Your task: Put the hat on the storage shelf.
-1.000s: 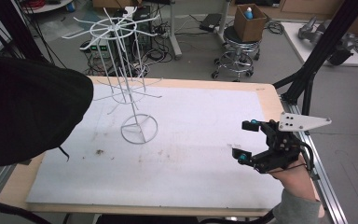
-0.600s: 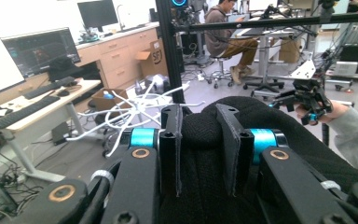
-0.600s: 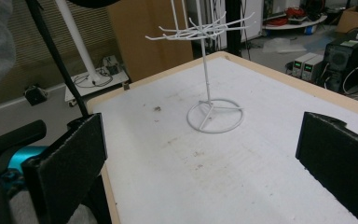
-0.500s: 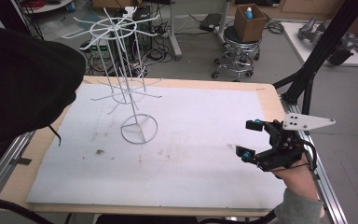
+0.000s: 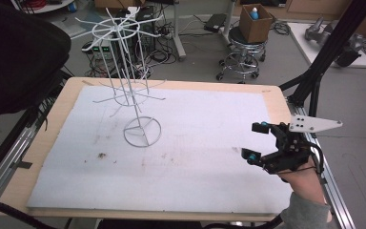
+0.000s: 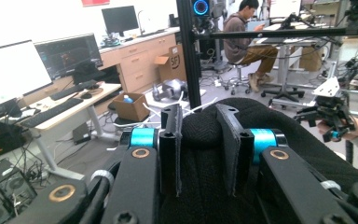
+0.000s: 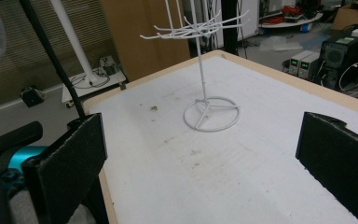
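The left tool (image 6: 200,140) is lifted off the table (image 5: 52,143), its jaws pinching a black knitted fabric (image 6: 200,126). On the table's white mat (image 5: 200,162) a white wire display rack (image 5: 133,86) stands upright, left of centre. Well to its right, the right tool (image 5: 256,141) hangs over the mat's edge, jaws spread wide and empty.

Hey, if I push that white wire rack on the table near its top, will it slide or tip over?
Probably tip. The wire rack is tall and thin on one small ring base, so a high push has leverage. It looks light, all thin wire, so it should lift easily. The long prongs may flex or snag. Pushing low by the base would more likely slide it across the white mat.
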### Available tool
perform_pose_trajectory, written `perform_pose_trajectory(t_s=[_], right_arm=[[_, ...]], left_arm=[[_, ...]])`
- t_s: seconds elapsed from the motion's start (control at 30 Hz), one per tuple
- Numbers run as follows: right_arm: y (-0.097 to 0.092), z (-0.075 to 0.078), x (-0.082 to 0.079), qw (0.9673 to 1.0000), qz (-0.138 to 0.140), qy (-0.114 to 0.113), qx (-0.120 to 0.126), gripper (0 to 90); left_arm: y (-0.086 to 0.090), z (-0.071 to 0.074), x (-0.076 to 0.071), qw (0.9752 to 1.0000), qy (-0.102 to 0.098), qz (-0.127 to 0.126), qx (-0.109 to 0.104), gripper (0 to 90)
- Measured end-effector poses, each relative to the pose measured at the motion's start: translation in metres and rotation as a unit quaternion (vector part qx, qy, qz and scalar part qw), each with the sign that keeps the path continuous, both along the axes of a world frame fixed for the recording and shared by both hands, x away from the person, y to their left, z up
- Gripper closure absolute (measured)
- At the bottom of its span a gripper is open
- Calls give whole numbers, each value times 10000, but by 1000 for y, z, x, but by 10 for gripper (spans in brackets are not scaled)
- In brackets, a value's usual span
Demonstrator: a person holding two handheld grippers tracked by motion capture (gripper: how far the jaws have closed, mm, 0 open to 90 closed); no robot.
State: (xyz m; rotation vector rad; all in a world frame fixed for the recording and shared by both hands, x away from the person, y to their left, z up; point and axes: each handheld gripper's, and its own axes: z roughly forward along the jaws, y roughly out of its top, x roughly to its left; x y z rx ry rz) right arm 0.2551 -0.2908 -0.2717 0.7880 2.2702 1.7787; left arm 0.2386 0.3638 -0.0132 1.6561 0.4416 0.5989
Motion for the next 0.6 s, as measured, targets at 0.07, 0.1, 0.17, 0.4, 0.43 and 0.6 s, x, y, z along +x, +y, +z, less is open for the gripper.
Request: perform_pose_trajectory(t_s=[0.07,0.1,0.17,0.4,0.43,0.6], right_arm=[[0,0,0,10000,6,11,-18,8],[0,0,1,10000,9,6,-23,8],[1,-1,1,10000,13,11,-25,8],[1,-1,0,10000,21,6,-20,8],[1,0,0,10000,29,-8,-21,8],[0,0,0,10000,24,-1,-8,8]], left_arm=[[-1,1,3,10000,23,51,-29,717],[-2,1,5,10000,32,61,-42,717],[-4,1,9,9999,56,101,-54,717],[-12,-1,20,9996,158,221,-86,717],[-14,-1,22,9995,171,232,-101,717],[-19,-2,27,9991,182,352,-139,717]])
